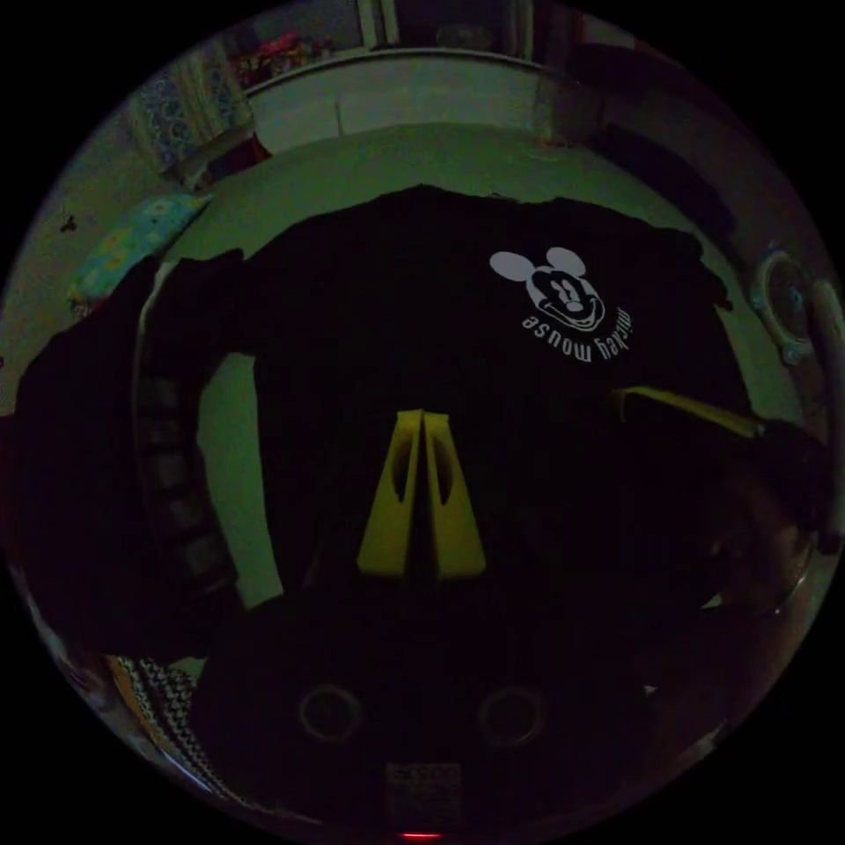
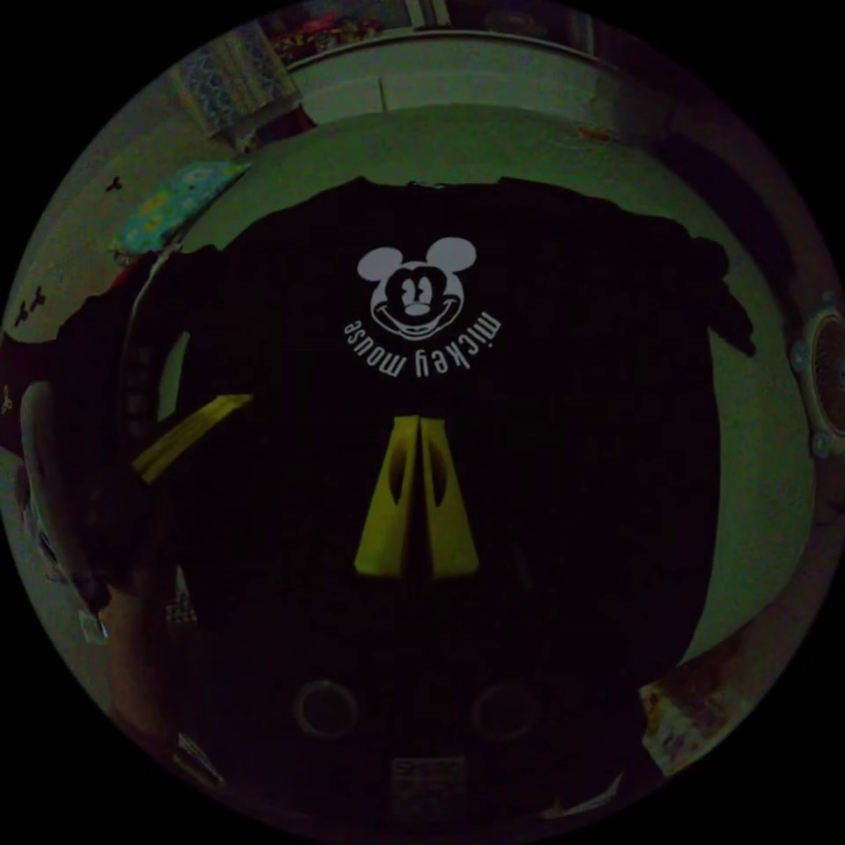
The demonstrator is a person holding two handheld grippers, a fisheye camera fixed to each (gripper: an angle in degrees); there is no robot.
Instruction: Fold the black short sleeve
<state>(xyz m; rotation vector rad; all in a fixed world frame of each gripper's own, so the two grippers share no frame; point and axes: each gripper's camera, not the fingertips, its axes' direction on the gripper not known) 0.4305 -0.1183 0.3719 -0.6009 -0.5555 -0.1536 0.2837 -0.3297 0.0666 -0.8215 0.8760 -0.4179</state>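
Both claws were clenched, the left claw [image 1: 422, 418] and right claw [image 2: 417, 424] meeting over the shirt [image 2: 546, 370], print at 12 o'clock. Whether cloth sat between them I could not tell; a thin pinch might slip and spoil the fold.

**Dark shirt covers most of the bed, leaving only narrow pale margins**

A black short-sleeve shirt [image 2: 528, 422] lies spread over a pale bed surface [image 2: 493, 141], taking up nearly all of the middle. Bare sheet shows beyond the shirt's far edge and in a strip down one side [image 2: 757, 493]. A patterned pillow [image 1: 132, 242] sits at the far corner, close to the shirt's sleeve. A second dark garment [image 1: 79, 493] is heaped beside the shirt, with a thin pale gap [image 1: 233, 475] between them. A round fan [image 2: 823, 378] stands just off the bed's edge. Both yellow grippers, left [image 1: 422, 422] and right [image 2: 417, 429], hang over the cloth, jaws together.
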